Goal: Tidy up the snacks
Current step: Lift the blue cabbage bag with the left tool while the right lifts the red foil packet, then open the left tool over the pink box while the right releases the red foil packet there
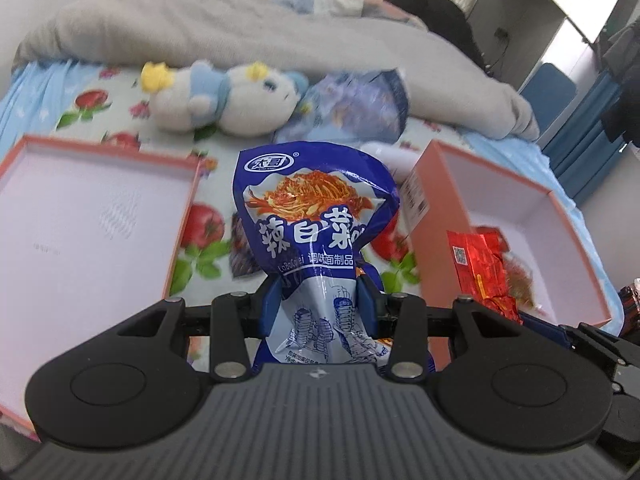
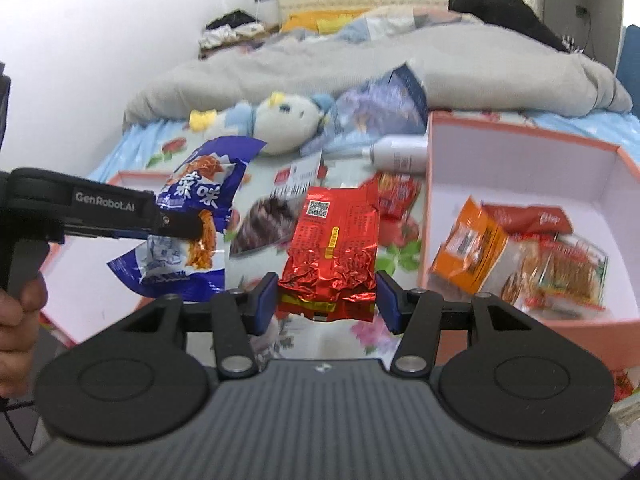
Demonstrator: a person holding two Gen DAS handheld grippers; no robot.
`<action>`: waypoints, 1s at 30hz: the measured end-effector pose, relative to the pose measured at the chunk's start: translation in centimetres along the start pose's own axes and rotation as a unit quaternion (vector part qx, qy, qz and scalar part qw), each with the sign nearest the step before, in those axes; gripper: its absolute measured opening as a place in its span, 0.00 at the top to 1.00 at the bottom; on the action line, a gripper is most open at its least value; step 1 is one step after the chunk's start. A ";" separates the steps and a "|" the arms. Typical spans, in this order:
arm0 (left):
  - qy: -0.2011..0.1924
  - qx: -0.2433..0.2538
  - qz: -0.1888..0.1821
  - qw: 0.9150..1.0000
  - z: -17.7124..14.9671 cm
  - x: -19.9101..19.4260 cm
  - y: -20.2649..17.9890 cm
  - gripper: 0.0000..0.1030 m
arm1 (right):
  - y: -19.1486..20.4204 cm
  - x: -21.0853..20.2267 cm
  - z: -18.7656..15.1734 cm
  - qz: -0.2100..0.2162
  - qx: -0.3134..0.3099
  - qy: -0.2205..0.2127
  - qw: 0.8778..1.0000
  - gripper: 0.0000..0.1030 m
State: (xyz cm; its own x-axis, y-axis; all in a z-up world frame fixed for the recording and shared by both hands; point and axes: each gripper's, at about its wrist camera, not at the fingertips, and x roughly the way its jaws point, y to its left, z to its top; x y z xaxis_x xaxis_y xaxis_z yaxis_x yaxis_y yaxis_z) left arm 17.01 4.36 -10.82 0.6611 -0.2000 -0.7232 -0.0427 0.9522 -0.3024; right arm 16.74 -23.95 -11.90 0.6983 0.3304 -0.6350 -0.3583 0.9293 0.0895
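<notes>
My left gripper (image 1: 318, 298) is shut on a blue and white snack packet (image 1: 316, 216) and holds it above the bed between two pink boxes. The packet (image 2: 200, 216) and the left gripper (image 2: 176, 224) also show in the right wrist view. My right gripper (image 2: 326, 300) is shut on a red foil packet (image 2: 334, 252), held above the bedsheet left of the right pink box (image 2: 524, 160). That box holds an orange packet (image 2: 468, 248) and a clear snack bag (image 2: 560, 272). The left pink box (image 1: 92, 220) looks empty.
On the floral bedsheet (image 1: 100, 120) lie a dark snack packet (image 2: 260, 224), another red packet (image 2: 398, 192), a white bottle (image 2: 400, 154), a plush toy (image 1: 224, 96) and a blue bag (image 1: 352, 108). A grey duvet (image 1: 240, 28) lies behind.
</notes>
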 end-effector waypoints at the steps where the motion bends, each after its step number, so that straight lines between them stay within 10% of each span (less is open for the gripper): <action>1: -0.006 0.001 -0.002 1.000 0.4 -0.3 -0.4 0.55 | -0.2 -0.3 0.4 -0.001 0.002 -0.007 1.000 0.47; 19: -0.057 0.033 -0.057 0.996 6.7 -2.0 -8.4 0.55 | -6.7 -4.7 6.7 -0.048 0.004 -0.128 0.991 0.47; 30: -0.020 0.065 -0.102 0.992 7.4 2.8 -15.6 0.55 | -13.1 -4.5 5.9 -0.104 0.029 -0.130 0.986 0.47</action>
State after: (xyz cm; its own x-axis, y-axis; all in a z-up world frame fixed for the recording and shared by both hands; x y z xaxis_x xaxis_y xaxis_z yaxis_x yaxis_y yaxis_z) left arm 25.06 -9.35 -3.58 0.6752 -0.3842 -0.6297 0.1899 0.9154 -0.3549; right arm 21.94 -36.63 -5.73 0.8906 0.1564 -0.4271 -0.1604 0.9867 0.0270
